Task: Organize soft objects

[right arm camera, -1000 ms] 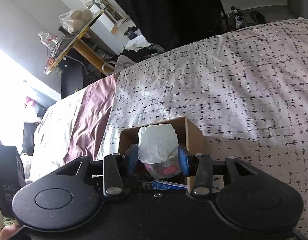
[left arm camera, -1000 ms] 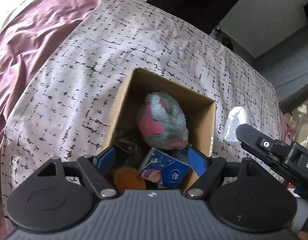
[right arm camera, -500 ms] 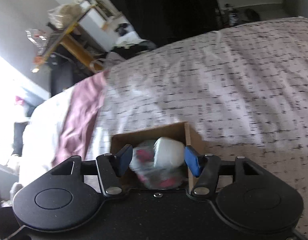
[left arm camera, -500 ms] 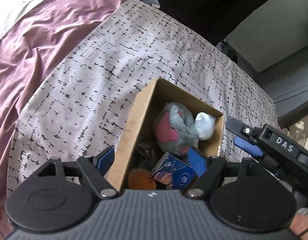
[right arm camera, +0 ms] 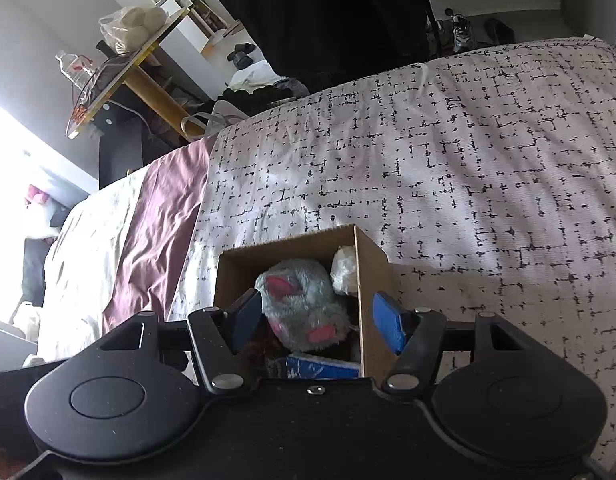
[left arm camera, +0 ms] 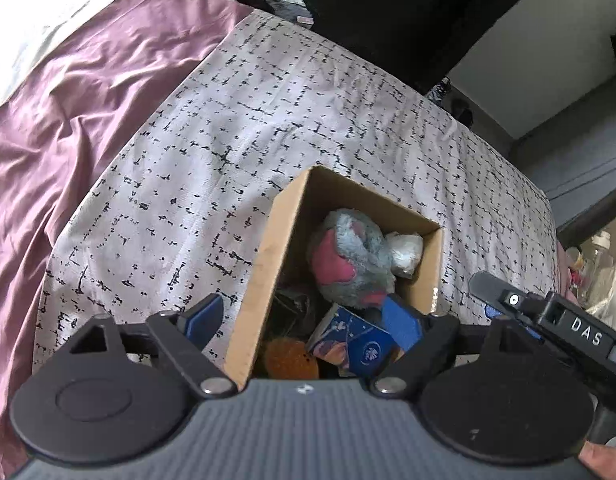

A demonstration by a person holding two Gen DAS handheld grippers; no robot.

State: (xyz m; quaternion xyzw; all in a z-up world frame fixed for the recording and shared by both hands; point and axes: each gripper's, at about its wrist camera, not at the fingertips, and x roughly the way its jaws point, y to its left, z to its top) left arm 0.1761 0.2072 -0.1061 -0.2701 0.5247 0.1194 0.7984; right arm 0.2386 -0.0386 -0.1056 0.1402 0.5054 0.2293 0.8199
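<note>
Both the left gripper [left arm camera: 308, 322] and right gripper [right arm camera: 316, 316] hang released, empty, above the box [right arm camera: 370, 280] at lower centre, where the white bundle [right arm camera: 344, 270] sits tucked beside the plush toy [right arm camera: 301, 304].

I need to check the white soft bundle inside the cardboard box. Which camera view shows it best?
The left wrist view: the white bundle lies unobstructed in the cardboard box's far corner beside the grey plush. The right wrist view shows it partly hidden behind the box wall.

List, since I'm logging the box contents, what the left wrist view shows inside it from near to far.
Fuzzy orange ball → blue printed tissue packet → grey-and-pink plush toy → white crumpled soft wad, against the brown cardboard box's far corner.
</note>
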